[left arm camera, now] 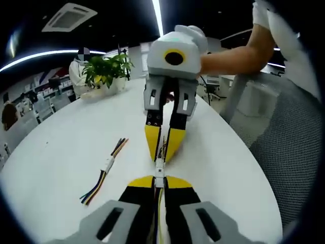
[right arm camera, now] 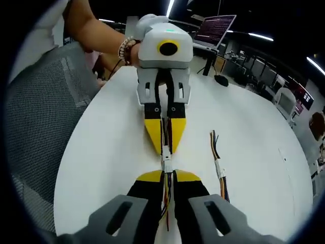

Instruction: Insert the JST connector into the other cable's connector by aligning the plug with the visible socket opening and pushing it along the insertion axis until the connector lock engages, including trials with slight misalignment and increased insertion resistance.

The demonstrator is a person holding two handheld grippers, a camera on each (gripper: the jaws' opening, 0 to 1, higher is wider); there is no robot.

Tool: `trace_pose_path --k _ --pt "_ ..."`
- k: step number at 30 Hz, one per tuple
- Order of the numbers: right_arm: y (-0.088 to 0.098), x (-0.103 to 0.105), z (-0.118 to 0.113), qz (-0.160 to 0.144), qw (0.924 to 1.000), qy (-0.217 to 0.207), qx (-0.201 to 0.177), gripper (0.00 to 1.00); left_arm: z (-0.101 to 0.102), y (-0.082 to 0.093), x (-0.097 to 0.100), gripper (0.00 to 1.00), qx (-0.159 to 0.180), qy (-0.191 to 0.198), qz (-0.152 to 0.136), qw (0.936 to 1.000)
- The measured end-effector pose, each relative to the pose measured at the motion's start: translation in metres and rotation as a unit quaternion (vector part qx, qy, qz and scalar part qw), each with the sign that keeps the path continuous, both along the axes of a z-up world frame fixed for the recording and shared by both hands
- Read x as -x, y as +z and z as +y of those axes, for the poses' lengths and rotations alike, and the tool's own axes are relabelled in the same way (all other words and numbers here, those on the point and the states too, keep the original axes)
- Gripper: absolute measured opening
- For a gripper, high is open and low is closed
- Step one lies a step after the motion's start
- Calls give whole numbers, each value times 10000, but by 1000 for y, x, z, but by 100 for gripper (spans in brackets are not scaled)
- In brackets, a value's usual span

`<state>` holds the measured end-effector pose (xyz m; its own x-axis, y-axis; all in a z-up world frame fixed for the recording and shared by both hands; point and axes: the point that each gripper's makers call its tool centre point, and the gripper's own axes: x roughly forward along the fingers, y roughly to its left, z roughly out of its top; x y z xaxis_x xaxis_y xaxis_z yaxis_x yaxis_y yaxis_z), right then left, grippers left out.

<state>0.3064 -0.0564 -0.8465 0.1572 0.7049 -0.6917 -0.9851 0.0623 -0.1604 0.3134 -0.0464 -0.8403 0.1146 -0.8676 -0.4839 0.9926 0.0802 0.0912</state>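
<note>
In the left gripper view, the left gripper [left arm camera: 159, 184] rose from the bottom edge with its yellow-tipped jaws pinched shut on a wired cable [left arm camera: 160, 203] that ran back between them. Just past the tips sat the small white JST connector [left arm camera: 159, 169], bridging the narrow gap to the right gripper [left arm camera: 163, 152], which pointed back toward the camera with its own jaws closed on the far end of the joined piece; whether the lock had engaged could not be told. To the left on the white table [left arm camera: 66, 152] lay a spare cable pair [left arm camera: 105, 170], already joined at a white connector, apart from both grippers. Beyond stood a potted plant [left arm camera: 106, 71], and a person's forearm [left arm camera: 238, 56] reached to the right gripper. In the right gripper view the same meeting appeared mirrored: the two grippers' tips faced each other across the connector, the spare pair lay to the right, and an open laptop [right arm camera: 216, 29] stood at the table's far edge.
</note>
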Motion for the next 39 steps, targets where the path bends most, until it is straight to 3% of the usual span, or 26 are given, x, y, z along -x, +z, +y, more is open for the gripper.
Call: trace_pose_path --k 14,18,28,39 --pt "-4 1 2 169 9998 -86 94 4 0 -3 2 1 -208 -134 -217 9995" --pt "-3 3 5 378 9991 -183 -26 4 -1 -1 4 1 -278 -190 -364 9988" --pt "-7 4 5 365 9991 -179 116 4 -2 -4 5 1 -430 -306 -518 9973" --pt "-8 4 10 544 9980 -323 44 4 -5 -4 7 0 -590 -453 -743 9945"
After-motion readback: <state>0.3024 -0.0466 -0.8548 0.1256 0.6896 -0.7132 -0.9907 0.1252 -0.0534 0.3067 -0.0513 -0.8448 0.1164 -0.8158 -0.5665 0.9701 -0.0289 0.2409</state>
